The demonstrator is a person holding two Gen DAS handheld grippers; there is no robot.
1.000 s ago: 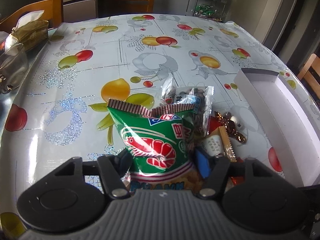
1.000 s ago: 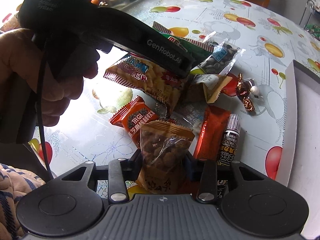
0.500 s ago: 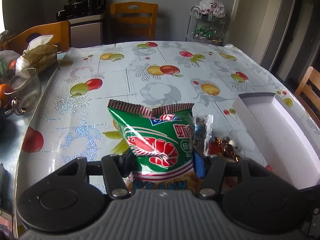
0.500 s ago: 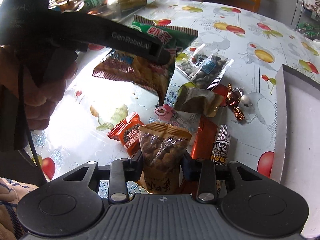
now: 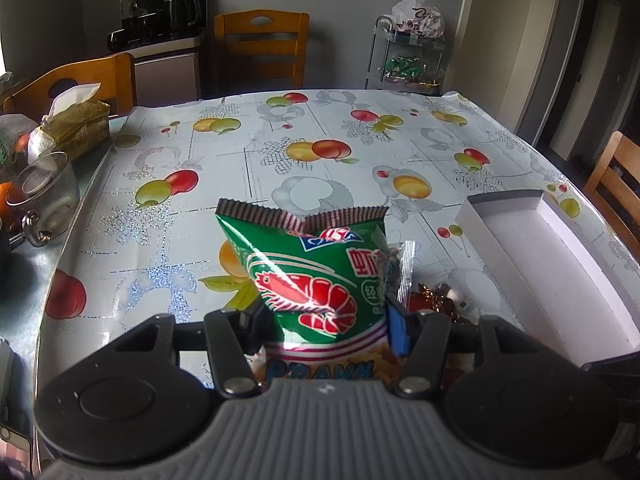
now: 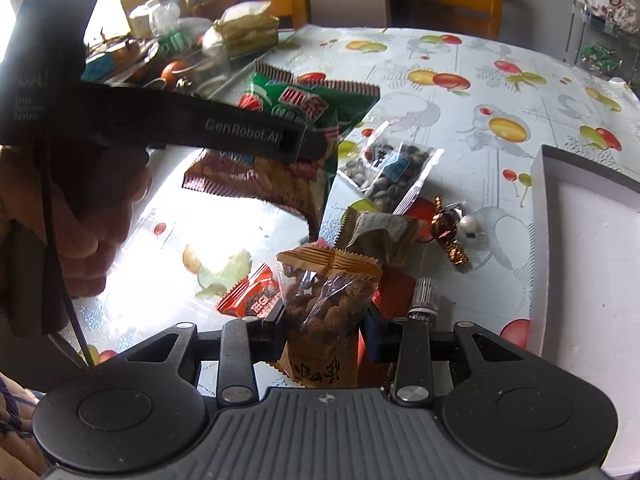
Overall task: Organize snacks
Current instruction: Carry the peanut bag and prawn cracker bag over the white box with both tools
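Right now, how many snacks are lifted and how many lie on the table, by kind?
Bags lifted: 2 (green prawn-cracker bag, brown nut bag)
Packets on the table: 5 (clear bean bag, tan packet, red packet, orange packet, striped stick)
Small wrapped sweets: 3 (brown sweet, gold sweet, silver ball)
Total: 10

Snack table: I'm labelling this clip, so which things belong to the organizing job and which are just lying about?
Belongs to the job:
green prawn cracker bag in the left gripper
brown nut packet in the right gripper
white box
clear packet of dark beans
foil-wrapped candy

Lying about:
tissue pack
glass jar
wooden chair
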